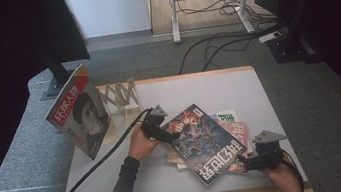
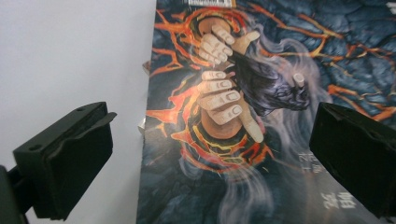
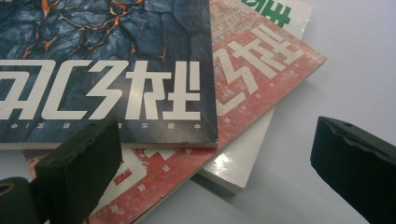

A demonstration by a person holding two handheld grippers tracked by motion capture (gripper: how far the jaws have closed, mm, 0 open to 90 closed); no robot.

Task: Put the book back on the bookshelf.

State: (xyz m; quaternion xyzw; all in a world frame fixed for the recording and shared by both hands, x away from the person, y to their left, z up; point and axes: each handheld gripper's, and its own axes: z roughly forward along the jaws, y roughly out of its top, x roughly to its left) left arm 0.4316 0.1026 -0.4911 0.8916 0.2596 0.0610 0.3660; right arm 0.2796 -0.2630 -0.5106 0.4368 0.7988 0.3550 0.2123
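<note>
The left gripper [image 1: 176, 136] rests over the near-left edge of the dark magazine [image 1: 204, 141], its black, blocky jaws spread wide with one over the bare table and the other over the cover; nothing is pinched between them. The right gripper [image 1: 245, 162] sits at the same magazine's near-right corner, jaws likewise parted and empty, straddling the stacked edges.

The dark magazine tops a small fanned pile and lies turned askew. Its glossy cover shows cracked blue-black rock veined with glowing orange, pale clasped hands [image 2: 223, 100] amid grey smoke, and large white block lettering [image 3: 116, 95]. Directly beneath it lies a red magazine [image 3: 243, 88] with white characters and a speckled print, and under that a white one [image 3: 280, 11] with green lettering, thicker at its spine, perhaps a bound book.

Left of the pile, a wooden accordion-style rack [image 1: 119, 97] holds another magazine [image 1: 78, 114] upright, red-titled with a portrait. The table [image 1: 217, 87] is smooth, matt pale grey with a wood edge.
</note>
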